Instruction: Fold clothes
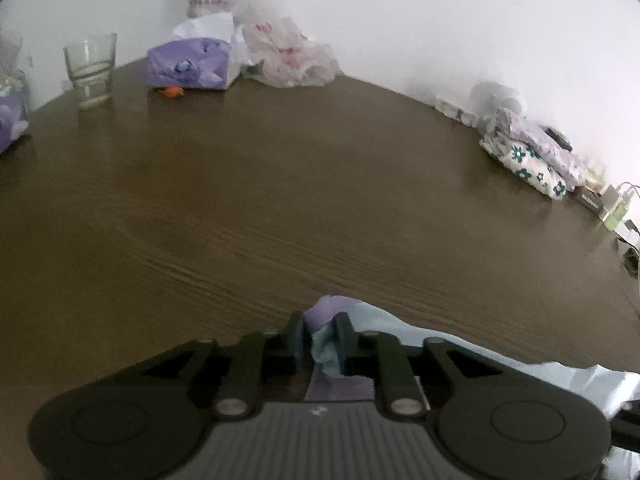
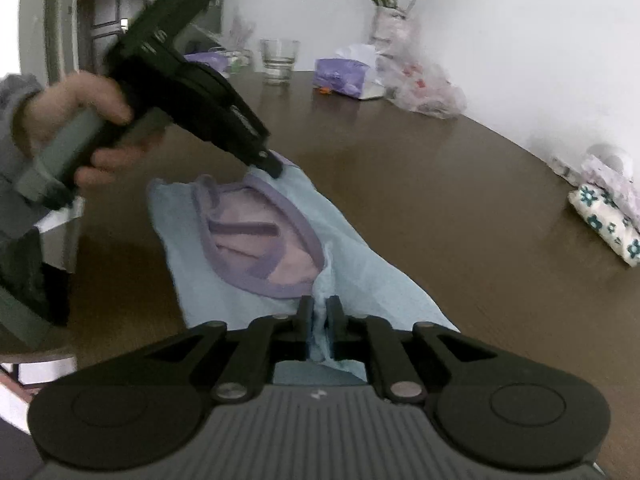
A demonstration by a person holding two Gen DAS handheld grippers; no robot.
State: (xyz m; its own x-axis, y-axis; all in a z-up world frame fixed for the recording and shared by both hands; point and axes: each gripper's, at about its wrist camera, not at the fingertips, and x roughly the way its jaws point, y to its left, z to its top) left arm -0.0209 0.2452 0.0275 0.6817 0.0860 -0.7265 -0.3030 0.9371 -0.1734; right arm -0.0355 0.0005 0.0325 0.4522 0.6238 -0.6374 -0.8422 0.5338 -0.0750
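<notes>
A light blue garment with purple trim around its neck opening lies on the dark wooden table. My right gripper is shut on a bunched blue fold at the garment's near edge. My left gripper is shut on the garment at its purple-trimmed corner. In the right wrist view the left gripper, held by a hand, pinches the far corner of the cloth just above the table.
At the table's far side stand a drinking glass, a purple tissue pack, a crumpled plastic bag and a flower vase. Folded floral clothes sit at the right edge, with chargers beyond.
</notes>
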